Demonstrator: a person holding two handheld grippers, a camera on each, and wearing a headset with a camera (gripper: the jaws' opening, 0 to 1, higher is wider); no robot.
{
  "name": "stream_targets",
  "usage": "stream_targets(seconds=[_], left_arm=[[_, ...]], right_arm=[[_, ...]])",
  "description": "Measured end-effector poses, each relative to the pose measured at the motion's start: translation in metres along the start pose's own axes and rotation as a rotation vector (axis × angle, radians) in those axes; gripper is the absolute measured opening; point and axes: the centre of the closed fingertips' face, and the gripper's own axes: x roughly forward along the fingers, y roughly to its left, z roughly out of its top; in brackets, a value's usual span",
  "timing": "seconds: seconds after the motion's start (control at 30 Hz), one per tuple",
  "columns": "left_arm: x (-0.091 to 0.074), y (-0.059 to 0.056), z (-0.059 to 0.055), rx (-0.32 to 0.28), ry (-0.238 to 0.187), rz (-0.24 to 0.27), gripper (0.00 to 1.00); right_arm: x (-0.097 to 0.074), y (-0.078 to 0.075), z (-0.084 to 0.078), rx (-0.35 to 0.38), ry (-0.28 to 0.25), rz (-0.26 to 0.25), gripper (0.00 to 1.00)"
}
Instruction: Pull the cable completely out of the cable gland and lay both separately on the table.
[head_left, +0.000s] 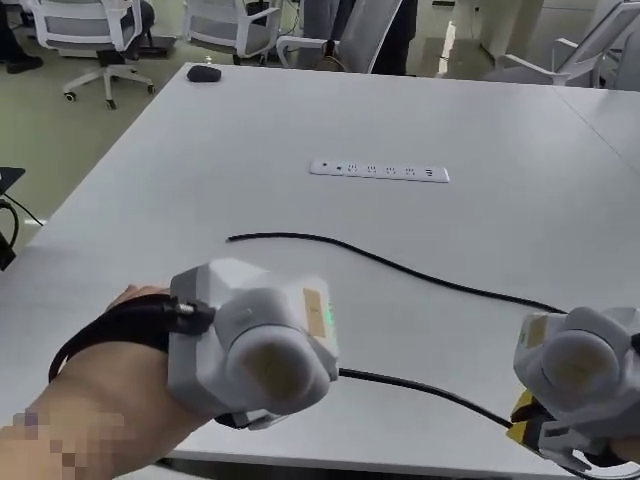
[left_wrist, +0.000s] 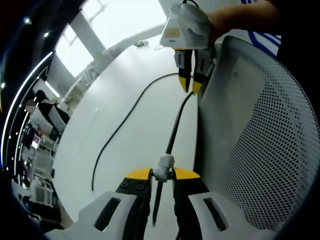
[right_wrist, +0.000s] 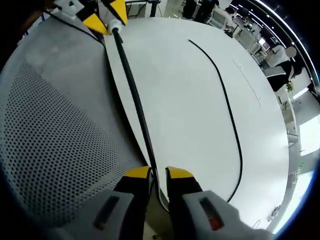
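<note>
Left claw (left_wrist: 161, 175): pressed shut on the white cable gland (left_wrist: 163, 166), near the table's front edge.
Cable (right_wrist: 133, 100): black and threaded through the gland, its long axis runs straight from the left claw to the right claw, then it loops back across the table.
Right claw (right_wrist: 156, 174): pinching the cable, well apart from the gland along that line.
Pull, as I read it: draw the claws apart along the cable's axis, since the cable isn't out yet.
Table (head_left: 300, 120): white and smooth, with a power strip (head_left: 380, 171) farther back.
Room: an office, with a mesh chair back (left_wrist: 260, 125) beside the claws and swivel chairs (head_left: 95, 30) beyond.
</note>
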Motion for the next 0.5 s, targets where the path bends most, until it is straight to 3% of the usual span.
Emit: stream_targets(seconds=[0.13, 0.27, 0.5], left_arm=[[0.001, -0.002, 0.000, 0.003, 0.004, -0.004, 0.17], [0.001, -0.002, 0.002, 0.004, -0.002, -0.003, 0.17], [0.002, -0.002, 0.005, 0.015, -0.009, -0.002, 0.17]], right_arm=[[-0.008, 0.009, 0.019, 0.032, -0.071, 0.054, 0.18], [-0.018, 0.016, 0.044, 0.000, -0.136, 0.076, 0.21], [-0.034, 0.039, 0.121, -0.050, -0.373, 0.108, 0.22]])
